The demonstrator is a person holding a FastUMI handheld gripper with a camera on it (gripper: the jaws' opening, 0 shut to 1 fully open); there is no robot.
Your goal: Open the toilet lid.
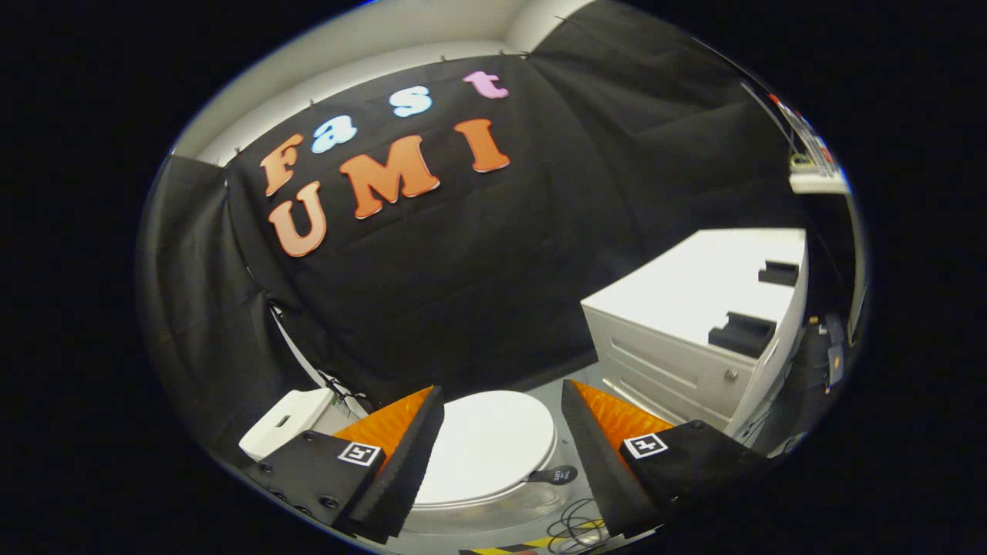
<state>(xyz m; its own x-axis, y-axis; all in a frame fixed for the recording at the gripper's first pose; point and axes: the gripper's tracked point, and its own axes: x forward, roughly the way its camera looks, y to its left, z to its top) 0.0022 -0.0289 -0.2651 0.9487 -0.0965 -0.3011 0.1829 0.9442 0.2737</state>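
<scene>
A white toilet stands on the floor below me, its lid down flat over the bowl. The white tank sits behind the lid, partly hidden by one finger. A small dark tab sticks out from the lid's rim on the side nearer the cabinet. My gripper hangs above the toilet, open, with the lid seen in the wide gap between the two fingers. Nothing is held and neither finger touches the lid.
A white drawer cabinet stands close beside the toilet, with two black blocks on its top. Thin cables and striped tape lie on the grey floor near the bowl's front. Black cloth walls the booth behind.
</scene>
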